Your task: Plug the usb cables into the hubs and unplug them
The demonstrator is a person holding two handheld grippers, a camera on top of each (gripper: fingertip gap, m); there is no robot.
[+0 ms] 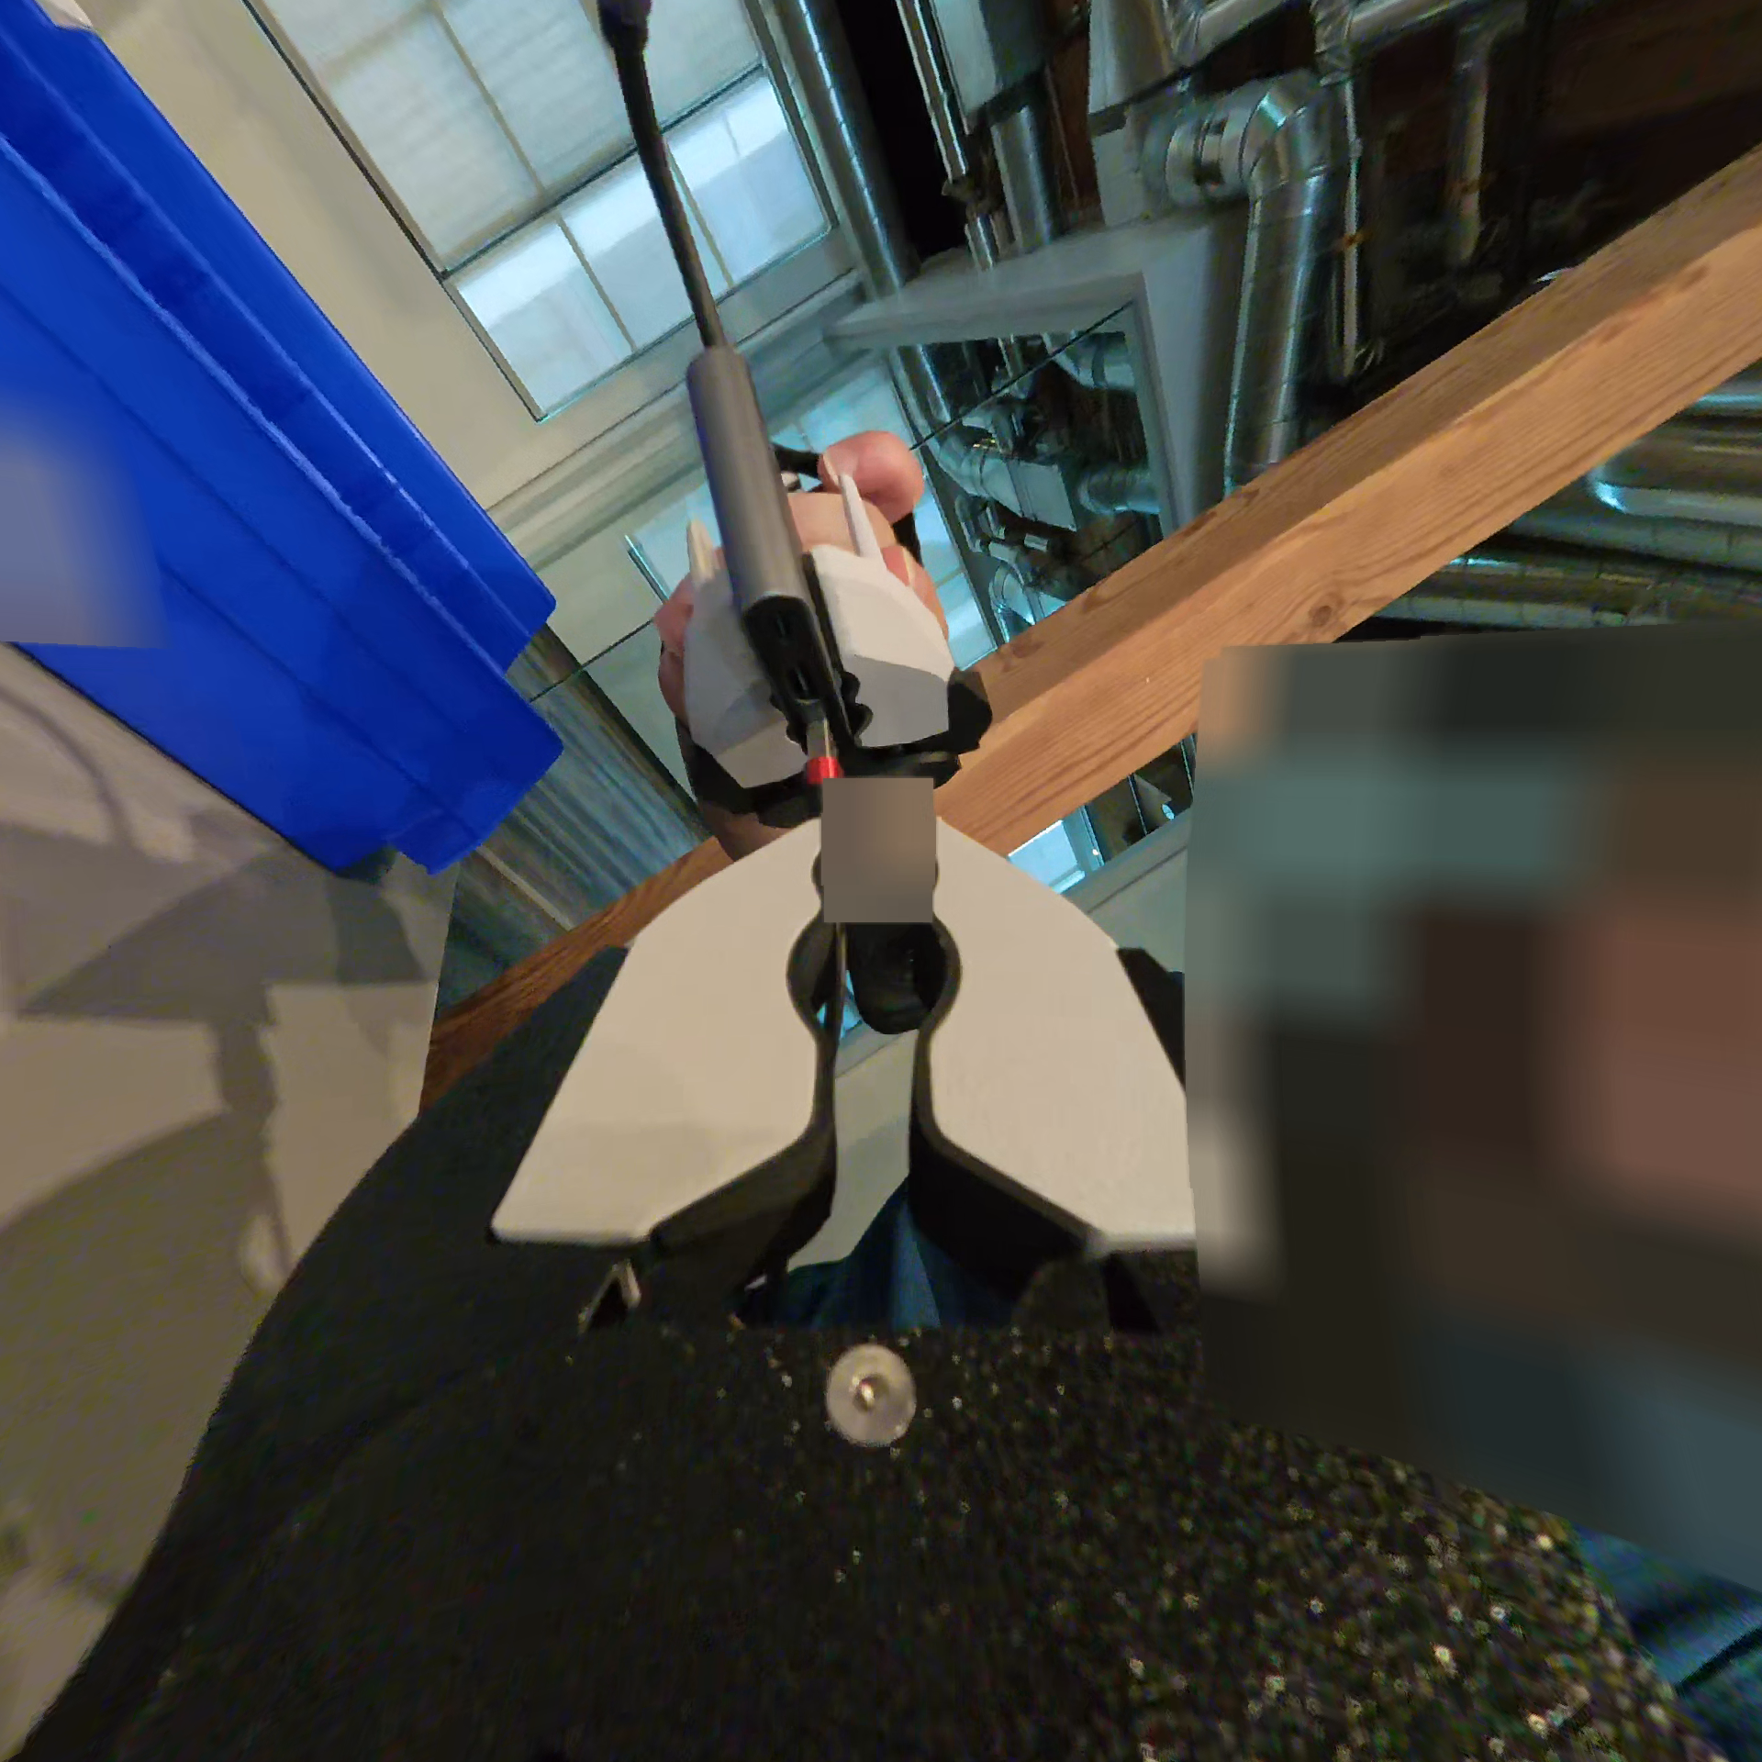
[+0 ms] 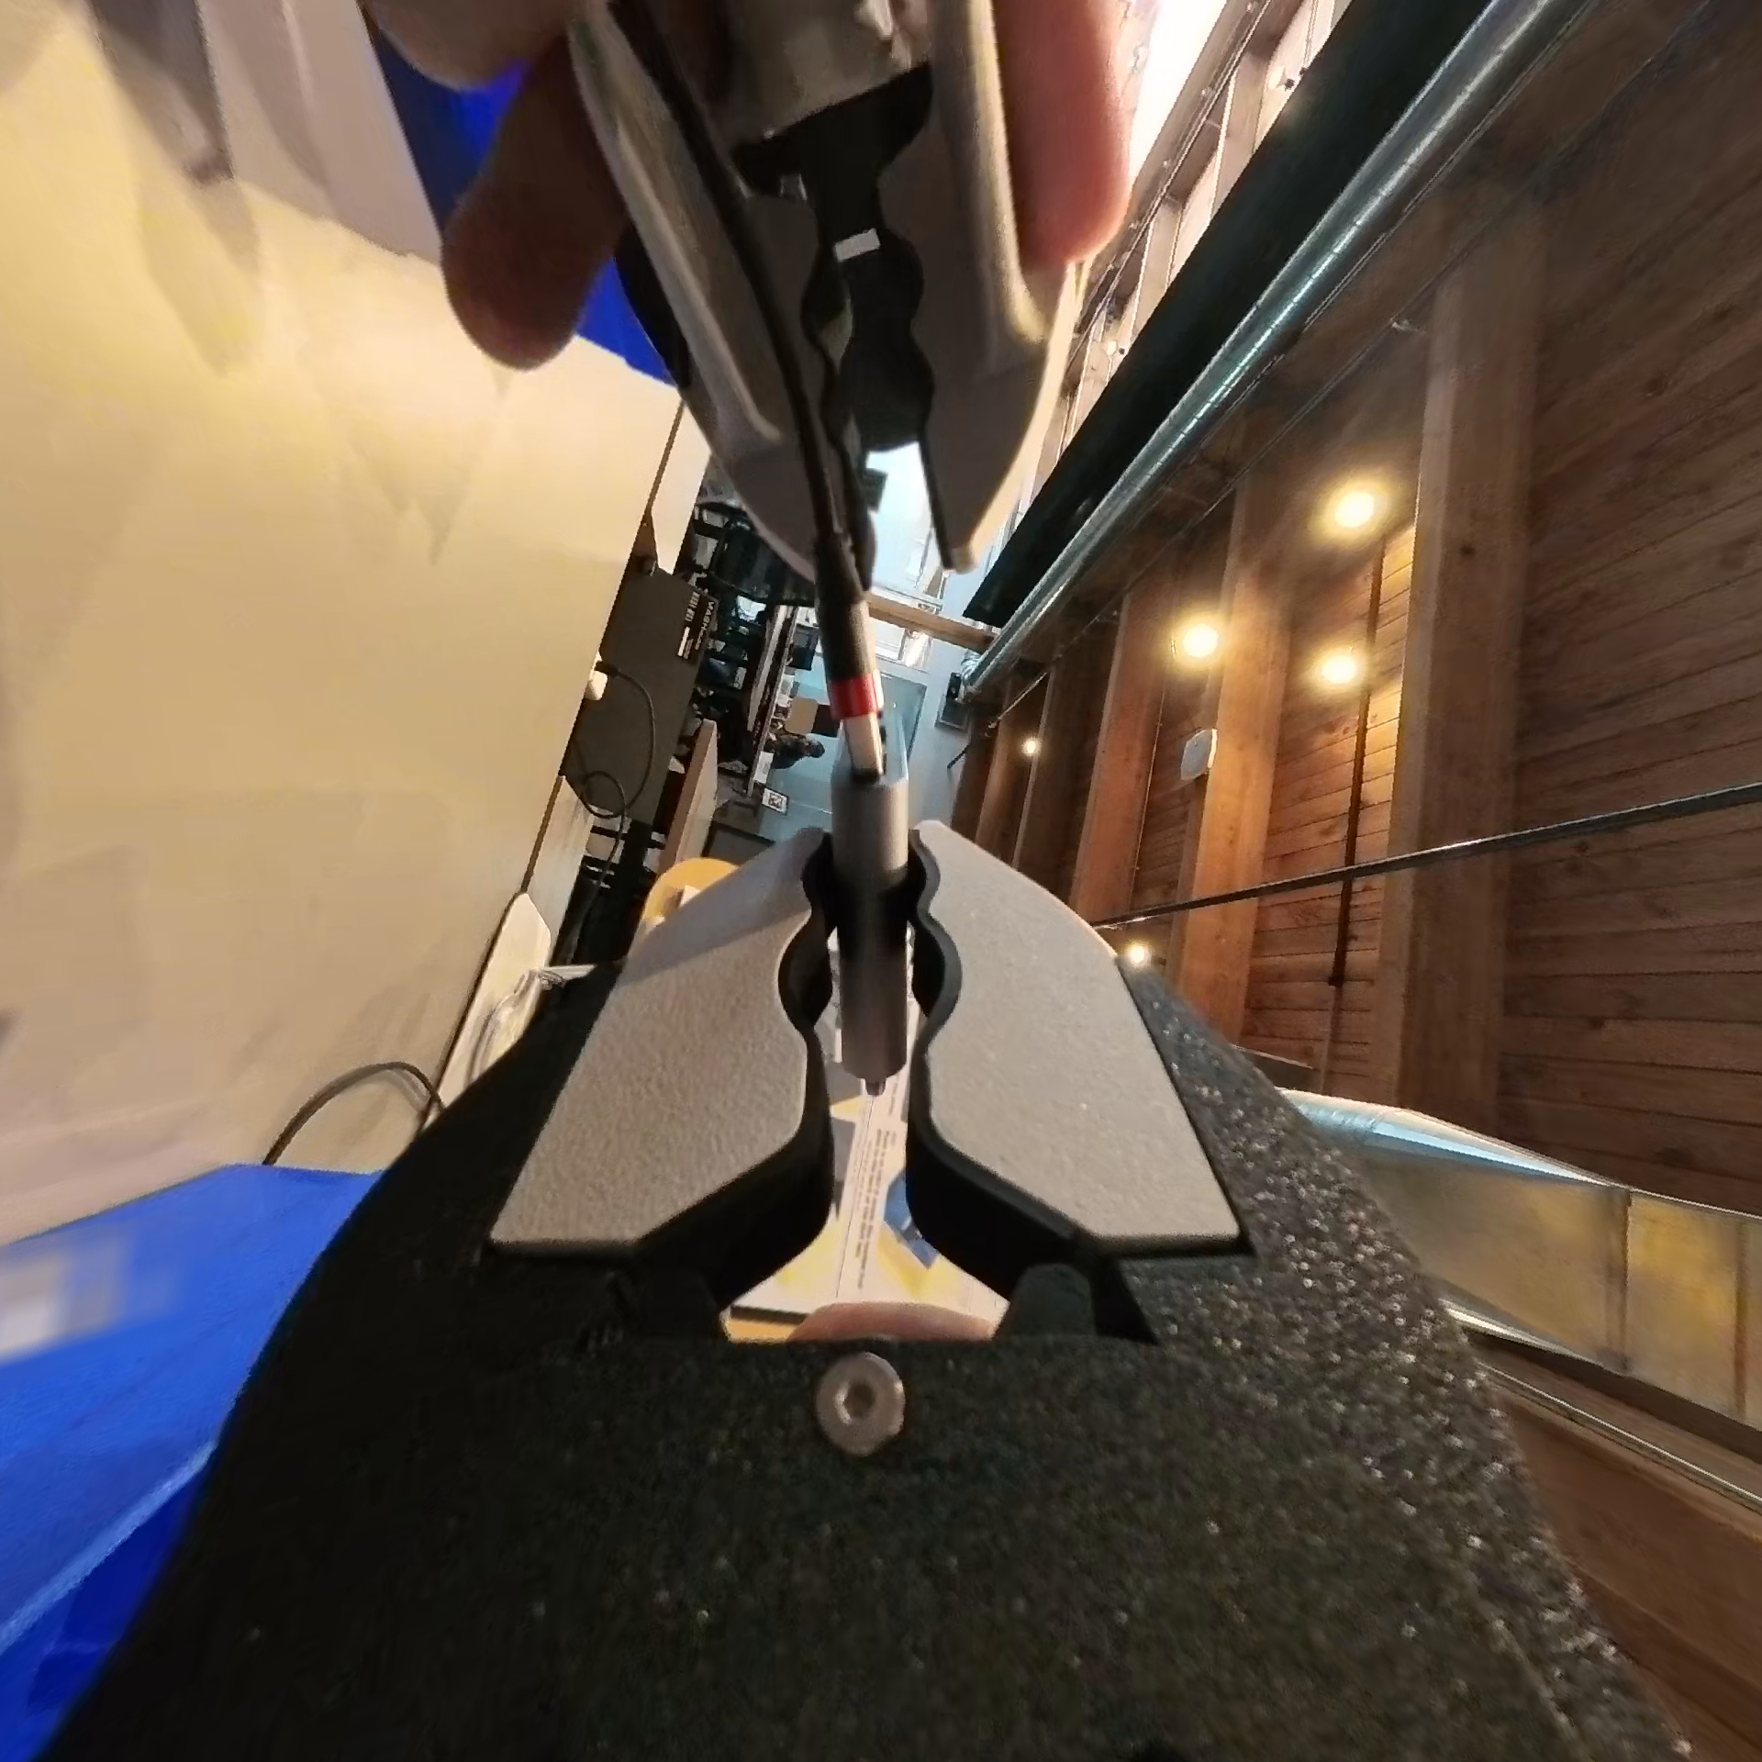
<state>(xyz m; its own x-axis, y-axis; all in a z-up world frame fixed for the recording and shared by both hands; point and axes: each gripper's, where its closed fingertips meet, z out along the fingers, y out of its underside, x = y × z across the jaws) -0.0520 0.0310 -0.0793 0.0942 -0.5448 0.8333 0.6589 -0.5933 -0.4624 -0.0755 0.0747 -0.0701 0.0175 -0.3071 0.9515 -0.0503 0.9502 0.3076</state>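
The hub (image 2: 870,915) is clamped by the right gripper (image 2: 866,939); the plug (image 2: 863,739), pinched by the left gripper (image 1: 877,963), is aligned axially at its port.

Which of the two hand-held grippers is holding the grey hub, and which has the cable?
The right hand-held gripper clamps the grey hub. The left hand-held gripper pinches the thin black cable behind its red-banded plug.

— any room between the two tools?
— hardly; the usb cable (image 2: 851,667) plug meets the hub (image 2: 870,915) end, grippers nose to nose.
— sides?
— blue bin (image 1: 238,496) close on one side, wooden beam (image 1: 1335,534) behind the other.
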